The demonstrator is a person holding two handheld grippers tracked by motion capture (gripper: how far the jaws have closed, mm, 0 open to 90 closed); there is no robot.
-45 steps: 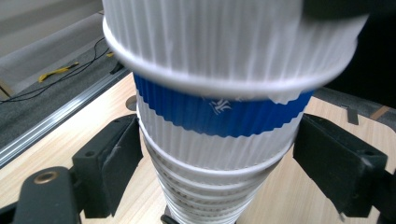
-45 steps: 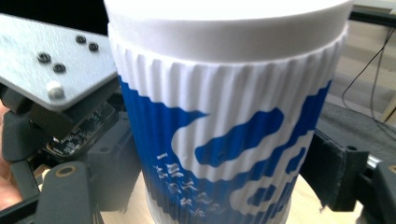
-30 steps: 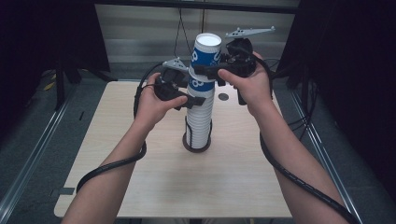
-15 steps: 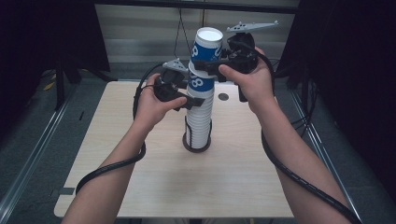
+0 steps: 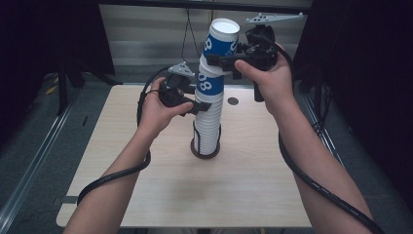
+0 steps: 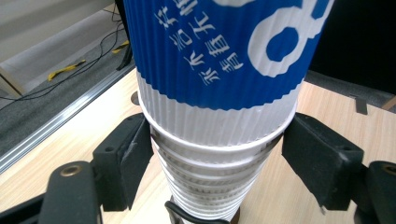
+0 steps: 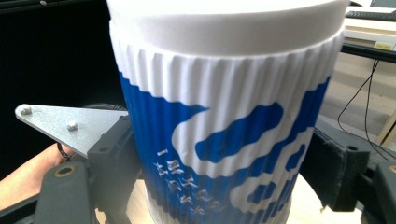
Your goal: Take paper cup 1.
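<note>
A tall stack of ribbed paper cups (image 5: 207, 131) stands in a black ring holder (image 5: 204, 153) at the table's middle. My left gripper (image 5: 204, 108) has just been closing its jaws on the stack; its pads (image 6: 137, 158) now press on the white cups (image 6: 215, 182) just under the lip of a blue-printed cup (image 6: 219, 46). My right gripper (image 5: 216, 61) is shut on the top blue-and-white cup (image 5: 221, 41), held lifted and tilted to the right above the stack. That cup (image 7: 224, 140) sits between the right gripper's (image 7: 224, 177) jaws.
The light wooden table (image 5: 146, 195) has a small round hole (image 5: 233, 101) behind the stack. Black cables trail from both grippers along the forearms. Dark curtains stand at both sides, and a metal rail (image 5: 34, 161) runs along the floor at the left.
The right gripper has risen with the top cup, which now leans away from the stack. The left gripper's jaws have closed in onto the stack; that hand stayed in place.
</note>
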